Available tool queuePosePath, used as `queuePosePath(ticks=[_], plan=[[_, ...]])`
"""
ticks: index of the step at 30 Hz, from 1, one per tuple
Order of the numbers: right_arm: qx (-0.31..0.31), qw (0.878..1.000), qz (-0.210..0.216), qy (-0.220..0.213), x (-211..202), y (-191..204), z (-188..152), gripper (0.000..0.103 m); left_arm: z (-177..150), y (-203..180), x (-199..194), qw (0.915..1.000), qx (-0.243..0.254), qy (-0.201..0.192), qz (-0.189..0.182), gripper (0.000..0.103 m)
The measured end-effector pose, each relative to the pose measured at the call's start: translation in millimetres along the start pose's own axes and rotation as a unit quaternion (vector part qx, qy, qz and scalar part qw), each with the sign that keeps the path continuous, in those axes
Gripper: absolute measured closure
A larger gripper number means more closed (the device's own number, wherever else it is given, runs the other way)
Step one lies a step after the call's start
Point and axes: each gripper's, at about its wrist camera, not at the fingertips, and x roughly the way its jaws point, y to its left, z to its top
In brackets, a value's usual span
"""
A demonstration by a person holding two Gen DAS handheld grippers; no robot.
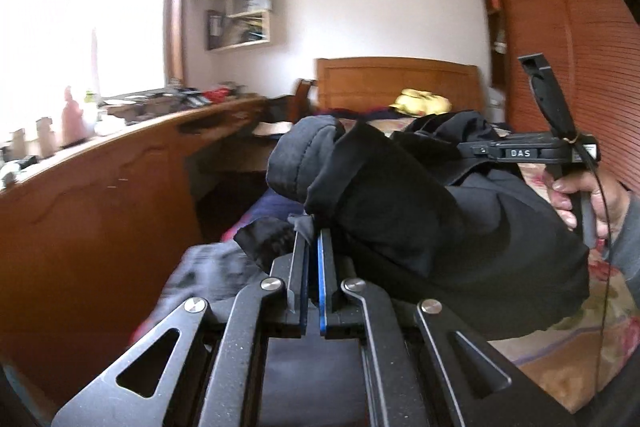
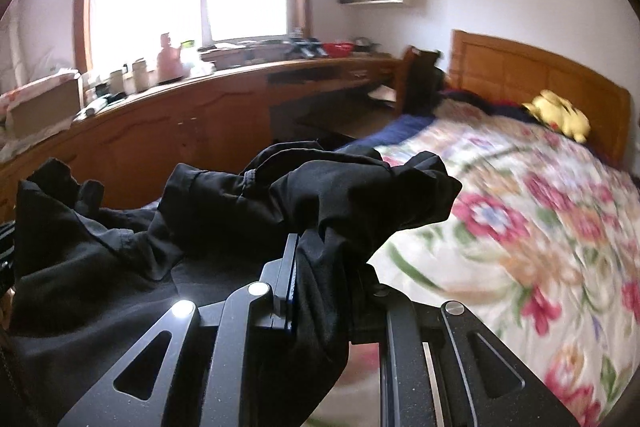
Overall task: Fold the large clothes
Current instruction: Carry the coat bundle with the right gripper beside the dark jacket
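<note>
A large black garment hangs bunched in the air between my two grippers, above the bed. My left gripper is shut on a thin edge of the cloth, which sticks up between its blue pads. In the left wrist view a person's hand holds my right gripper at the right, its tips buried in the fabric. In the right wrist view my right gripper is shut on a thick fold of the black garment, which drapes over and hides its right finger.
A bed with a floral quilt lies under and to the right of the garment, with a yellow plush toy by the wooden headboard. A long cluttered wooden desk runs along the window. A wooden wardrobe stands at the right.
</note>
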Motion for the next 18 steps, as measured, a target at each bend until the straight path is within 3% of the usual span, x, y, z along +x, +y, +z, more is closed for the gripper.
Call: queuePosePath(ticks=[7,11,14,18], plan=[[-0.04,0.998,0.049,-0.009,60.9,75.1,32.2,0.086,-25.5,78.4,-25.7,0.9968,-0.031,-0.002,0.073,0.099],[-0.052,0.996,0.069,0.011,108.9,103.4,21.4,0.086,-59.2,105.7,-15.6,0.9936,-0.034,0.039,0.1,0.099],[-0.065,0.996,0.05,0.047,152.4,116.6,1.8,0.085,-82.9,117.9,-4.3,0.9908,-0.042,0.064,0.111,0.099],[-0.06,0.996,0.02,0.07,182.3,118.0,-11.2,0.08,-86.1,120.8,-7.4,0.9913,-0.055,0.061,0.103,0.099]])
